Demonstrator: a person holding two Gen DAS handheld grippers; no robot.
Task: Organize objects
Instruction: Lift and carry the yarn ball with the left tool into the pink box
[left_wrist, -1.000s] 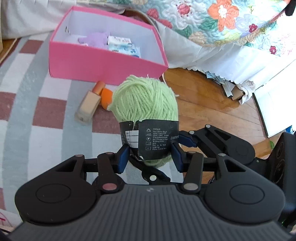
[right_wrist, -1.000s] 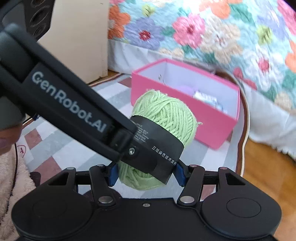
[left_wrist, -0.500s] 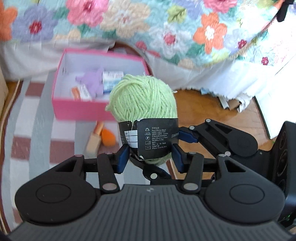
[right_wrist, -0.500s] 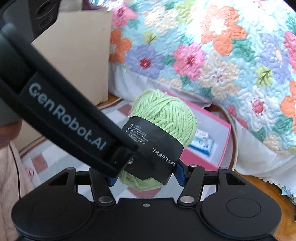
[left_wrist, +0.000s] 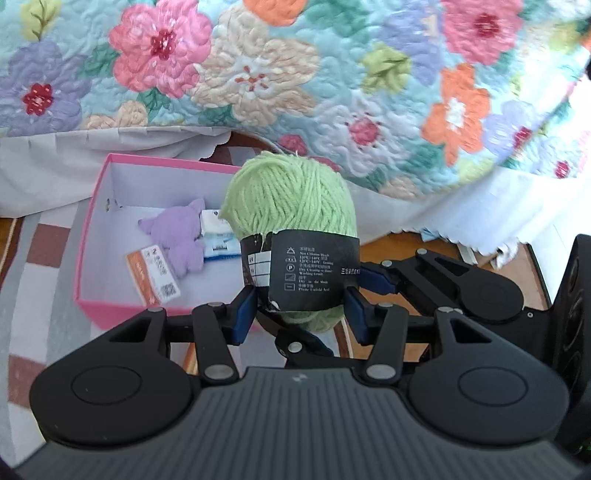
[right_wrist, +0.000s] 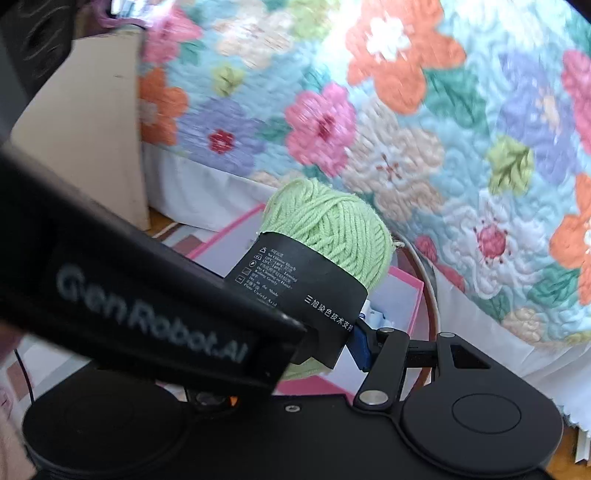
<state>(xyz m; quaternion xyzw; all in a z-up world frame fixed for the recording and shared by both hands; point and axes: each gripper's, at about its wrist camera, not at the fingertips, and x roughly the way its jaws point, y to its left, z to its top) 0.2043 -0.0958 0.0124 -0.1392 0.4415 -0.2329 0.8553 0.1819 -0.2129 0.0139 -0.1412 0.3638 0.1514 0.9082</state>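
Two grippers share one load. The ball of yarn (left_wrist: 291, 199) hangs in the air above the near right part of the open pink box (left_wrist: 92, 221), in front of the flowered quilt (left_wrist: 258, 74) of the bed.

Left gripper (left_wrist: 299, 314): jaws closed in on the lower half of the ball, one blue pad against each flank.

Right gripper (right_wrist: 317, 354): jaws pinching the same ball crosswise. One pad is seen on the paper band (left_wrist: 310, 273); the other is hidden in its own view behind the left gripper's body.

Appearance: pale green, loosely wound, egg-shaped, with a black printed band round its lower half and a short loose strand at the top.

Handling, as judged: light, soft and springy. It gives under pressure, so a firm squeeze does no harm, but the smooth band may slide on the wool. The best hold is across the middle, with the pads partly on bare yarn.

Box contents: a purple plush toy (left_wrist: 177, 236) and flat packets (left_wrist: 153, 275), with free floor beside them.
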